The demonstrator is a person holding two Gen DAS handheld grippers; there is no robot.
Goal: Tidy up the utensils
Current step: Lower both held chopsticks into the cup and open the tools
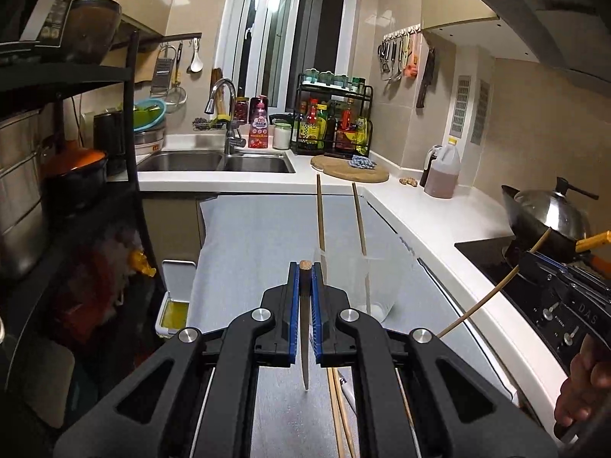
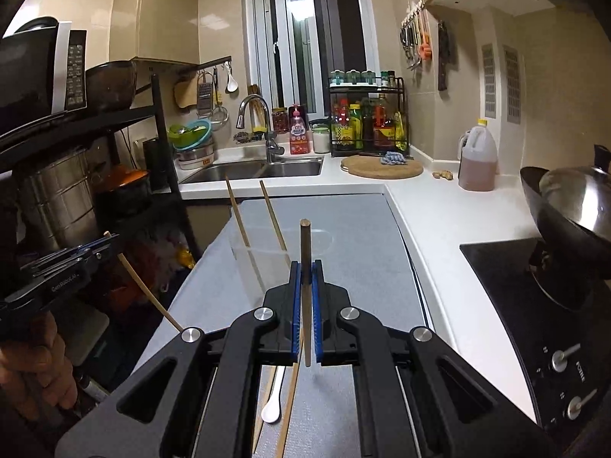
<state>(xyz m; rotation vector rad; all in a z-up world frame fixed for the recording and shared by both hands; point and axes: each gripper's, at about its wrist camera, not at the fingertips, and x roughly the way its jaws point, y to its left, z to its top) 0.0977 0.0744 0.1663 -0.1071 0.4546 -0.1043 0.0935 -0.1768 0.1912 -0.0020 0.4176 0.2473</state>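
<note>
My left gripper (image 1: 304, 269) is shut on a wooden chopstick (image 1: 304, 328) that stands upright between the blue pads, above the grey mat (image 1: 248, 252). Just beyond it a clear cup (image 1: 372, 286) holds two chopsticks (image 1: 320, 213) leaning out of its top. My right gripper (image 2: 305, 269) is shut on another upright chopstick (image 2: 305, 244); the same clear cup (image 2: 259, 267) lies ahead and to its left. Each gripper shows in the other's view, holding its stick: the right gripper (image 1: 534, 265) and the left gripper (image 2: 101, 246). A white spoon (image 2: 273, 408) and loose chopsticks (image 2: 291, 393) lie on the mat below.
A sink (image 1: 214, 162) and tap sit at the back, with a round cutting board (image 1: 355, 171), a condiment rack (image 1: 332, 122) and an oil jug (image 1: 443, 171) on the white counter. A lidded wok (image 2: 573, 206) stands on the black hob at right. A black shelf rack (image 2: 114, 152) fills the left.
</note>
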